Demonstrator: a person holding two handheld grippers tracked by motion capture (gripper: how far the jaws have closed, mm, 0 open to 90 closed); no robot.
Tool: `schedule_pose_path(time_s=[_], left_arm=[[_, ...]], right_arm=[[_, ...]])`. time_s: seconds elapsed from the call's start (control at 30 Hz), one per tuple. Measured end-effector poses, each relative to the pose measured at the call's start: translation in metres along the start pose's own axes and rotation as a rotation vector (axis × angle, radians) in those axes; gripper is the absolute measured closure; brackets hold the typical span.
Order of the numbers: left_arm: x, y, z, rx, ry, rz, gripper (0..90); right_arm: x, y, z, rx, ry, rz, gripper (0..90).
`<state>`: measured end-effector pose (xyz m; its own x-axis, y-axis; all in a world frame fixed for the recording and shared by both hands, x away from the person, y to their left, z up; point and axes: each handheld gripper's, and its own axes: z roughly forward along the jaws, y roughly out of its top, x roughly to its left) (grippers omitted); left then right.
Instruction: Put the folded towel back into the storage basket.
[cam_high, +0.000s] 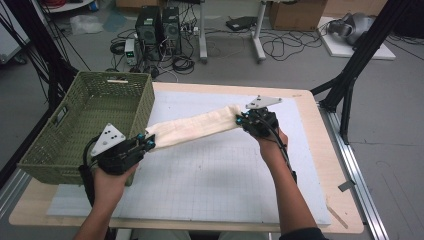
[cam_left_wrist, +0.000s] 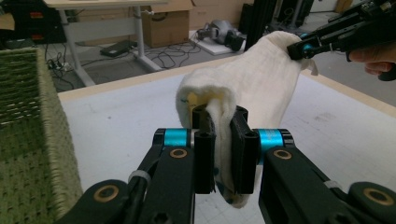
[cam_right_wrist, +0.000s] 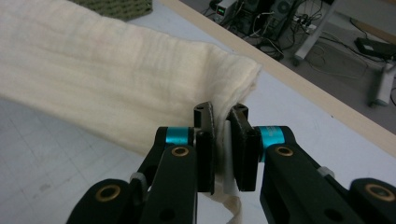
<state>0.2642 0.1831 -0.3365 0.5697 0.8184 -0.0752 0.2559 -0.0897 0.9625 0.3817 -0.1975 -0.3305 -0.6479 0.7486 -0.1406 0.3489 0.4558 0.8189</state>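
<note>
High view: a cream cloth (cam_high: 192, 127), folded into a long band, hangs stretched across the middle of the frame above the bench (cam_high: 320, 150). The left tool (cam_high: 146, 142) pinches its lower left end, just beside a green basket (cam_high: 75, 120) at left. The right tool (cam_high: 241, 120) pinches the upper right end. This view alone shows the whole span and the basket's open top.

Left tool view: at centre, the jaws are closed on a bunched fold of cloth (cam_left_wrist: 252, 84). The right tool (cam_left_wrist: 295, 50) grips the far end at upper right, and the basket (cam_left_wrist: 28, 140) wall stands at the left edge. Here the bite looks deep.

Right tool view: the jaws clamp a thin edge of cloth (cam_right_wrist: 116, 70), with the rest spreading to the upper left. That shallow hold could slip if the band is pulled tighter, dropping one end. A sagging middle might also catch the basket rim.
</note>
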Motion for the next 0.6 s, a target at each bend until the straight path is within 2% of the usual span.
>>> schedule_pose_path(time_s=[0.6], left_arm=[[0.023, 0.001, -0.036, -0.049, 0.102, -0.028, 81.7]], right_arm=[[0.021, 0.061, 0.034, -0.040, 0.040, -0.093, 82.3]])
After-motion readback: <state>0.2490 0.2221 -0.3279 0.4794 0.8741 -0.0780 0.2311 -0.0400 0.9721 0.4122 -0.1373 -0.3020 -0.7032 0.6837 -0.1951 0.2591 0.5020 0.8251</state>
